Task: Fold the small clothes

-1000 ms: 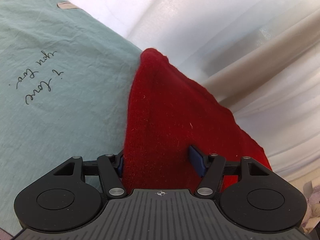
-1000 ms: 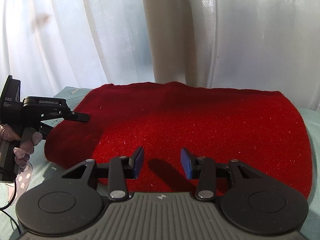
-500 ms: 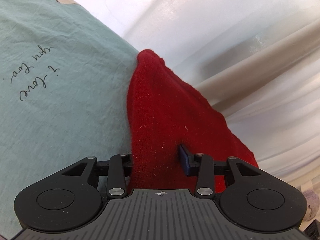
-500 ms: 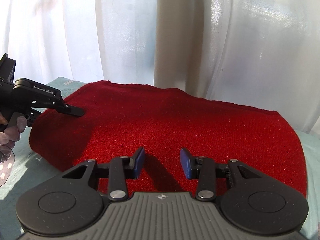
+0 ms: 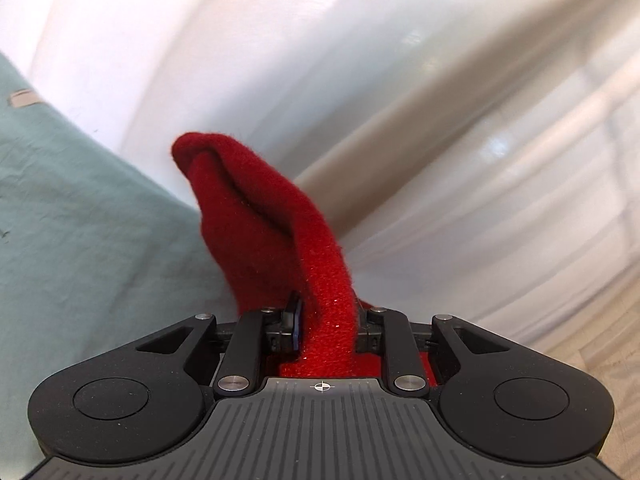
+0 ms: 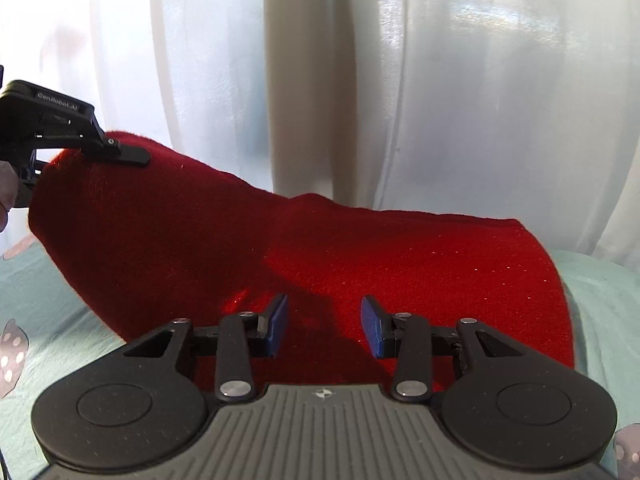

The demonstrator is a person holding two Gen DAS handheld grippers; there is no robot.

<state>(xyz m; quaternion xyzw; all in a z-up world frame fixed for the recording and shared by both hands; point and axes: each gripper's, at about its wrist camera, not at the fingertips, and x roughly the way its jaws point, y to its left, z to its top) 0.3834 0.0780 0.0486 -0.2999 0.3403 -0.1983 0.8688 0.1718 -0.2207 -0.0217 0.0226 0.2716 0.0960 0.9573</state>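
Since earlier frame, left gripper (image 5: 326, 322) closing on red cloth (image 6: 320, 280) edge, lifting it off teal sheet (image 5: 80, 240) for my fold; right gripper (image 6: 324, 326) apart, empty, hovering over flat part, presumably to anchor it.

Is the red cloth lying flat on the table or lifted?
Partly lifted. The left gripper, its jaws closing on the fabric, holds one end of the red cloth raised; the other end lies on the green sheet.
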